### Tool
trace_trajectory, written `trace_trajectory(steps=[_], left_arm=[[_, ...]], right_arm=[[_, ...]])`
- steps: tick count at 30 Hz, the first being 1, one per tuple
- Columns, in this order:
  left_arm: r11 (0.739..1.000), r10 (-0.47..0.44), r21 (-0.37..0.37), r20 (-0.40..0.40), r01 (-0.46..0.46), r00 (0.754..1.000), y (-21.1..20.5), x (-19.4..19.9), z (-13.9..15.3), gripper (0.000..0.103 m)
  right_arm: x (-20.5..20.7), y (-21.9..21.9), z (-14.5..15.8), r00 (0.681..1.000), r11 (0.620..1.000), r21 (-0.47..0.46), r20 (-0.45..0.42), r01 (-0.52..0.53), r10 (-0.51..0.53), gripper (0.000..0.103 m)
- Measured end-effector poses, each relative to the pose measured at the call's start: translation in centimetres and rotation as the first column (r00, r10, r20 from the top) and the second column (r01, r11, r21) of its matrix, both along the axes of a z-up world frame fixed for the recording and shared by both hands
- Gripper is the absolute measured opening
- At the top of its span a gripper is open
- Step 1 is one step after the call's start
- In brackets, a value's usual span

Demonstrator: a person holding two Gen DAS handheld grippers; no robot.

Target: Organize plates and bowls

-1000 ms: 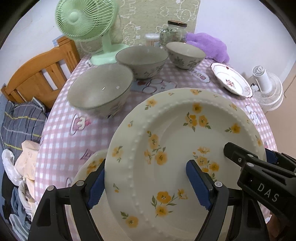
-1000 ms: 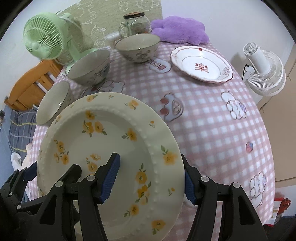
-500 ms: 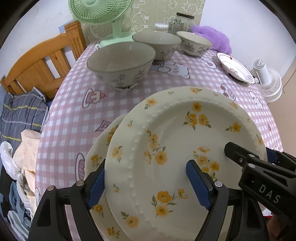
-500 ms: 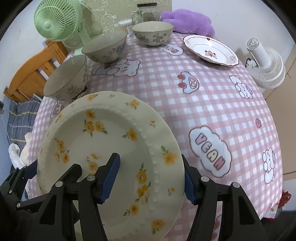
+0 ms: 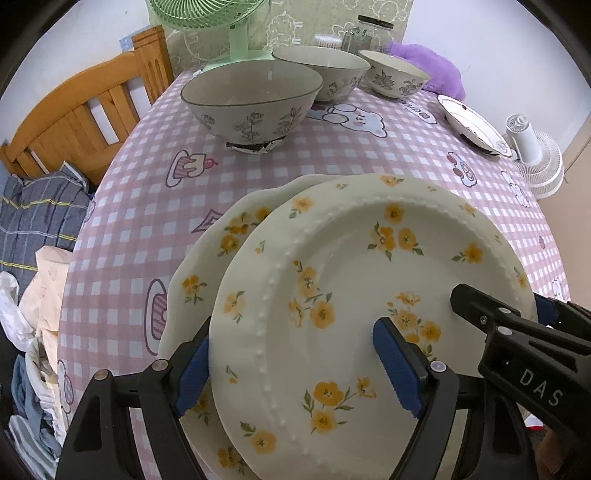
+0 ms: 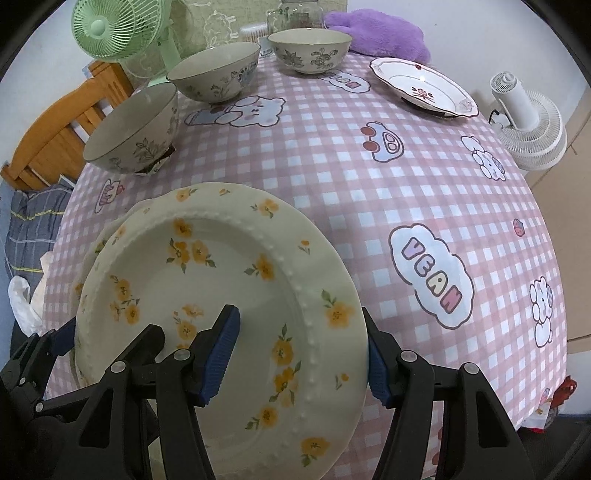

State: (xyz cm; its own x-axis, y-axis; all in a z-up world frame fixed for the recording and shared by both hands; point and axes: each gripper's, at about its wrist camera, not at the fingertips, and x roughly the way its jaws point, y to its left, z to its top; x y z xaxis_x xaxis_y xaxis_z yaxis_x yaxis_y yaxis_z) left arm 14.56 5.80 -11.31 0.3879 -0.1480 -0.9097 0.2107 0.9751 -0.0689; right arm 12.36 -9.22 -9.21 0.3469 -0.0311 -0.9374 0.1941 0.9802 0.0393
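- Looking along the left gripper (image 5: 291, 362), the left wrist view showed its blue pads clamped across the left rim of a cream plate with yellow flowers (image 5: 354, 314), one pad under the edge, the other on the plate's inner face; the right gripper (image 5: 517, 317) gripped the far right rim.
- That plate hung tilted just above a second flowered plate (image 5: 214, 258) lying on the near left of the pink checked table (image 5: 155, 206).
- Three floral bowls (image 5: 251, 99) stood in a row at the far side, with a red-trimmed plate (image 5: 469, 122) far right.
- From the right wrist view, the right gripper (image 6: 299, 354) was clenched on the held plate's (image 6: 221, 295) right rim, the left gripper (image 6: 55, 339) on its left edge.
- Beyond the bowls (image 6: 207, 74) stood a green fan (image 6: 114, 29).
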Motion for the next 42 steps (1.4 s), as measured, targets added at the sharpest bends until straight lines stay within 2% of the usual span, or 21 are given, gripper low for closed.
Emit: trace_trajectory(steps=[8,14,16,18,22,29,37,42], left_arm=[[0.998,0.043,0.044,-0.007,-0.043,0.999,-0.6,0.1,-0.2,0.087],[0.993,0.060,0.103,-0.005,-0.059,0.998,-1.2,0.3,-0.2,0.090],[0.988,0.058,0.143,0.004,-0.058,0.998,-1.6,0.2,-0.1,0.090],[0.985,0.064,0.159,0.014,-0.066,0.998,-1.8,0.2,-0.1,0.090],[0.977,0.059,0.204,0.036,-0.065,0.998,-2.2,0.0,0.1,0.089],[0.986,0.085,0.143,0.022,-0.087,0.996,-0.8,-0.1,0.9,0.089],[0.990,0.060,0.127,0.037,-0.065,0.997,-0.1,-0.8,1.5,0.089],[0.994,0.031,0.104,0.044,-0.036,0.999,-0.1,-1.0,1.6,0.089]], right_arm=[[0.3,-0.5,-0.4,1.000,1.000,0.021,-0.022,0.018,-0.017,0.062],[0.3,-0.6,-0.3,0.999,1.000,0.025,-0.032,0.005,-0.005,0.058],[0.2,-0.6,0.0,0.999,1.000,0.003,-0.031,-0.004,0.004,0.056],[0.0,-0.8,0.4,1.000,1.000,0.015,-0.021,-0.017,0.017,0.043],[-0.3,-0.9,0.7,1.000,1.000,0.020,-0.011,-0.023,0.023,0.041],[0.1,-0.4,0.5,0.999,0.999,0.014,-0.019,-0.039,0.039,0.041],[0.7,0.7,-0.2,0.999,0.999,0.039,-0.034,-0.022,0.024,0.044],[0.8,1.4,-0.4,0.999,1.000,0.008,-0.033,-0.019,0.019,0.048]])
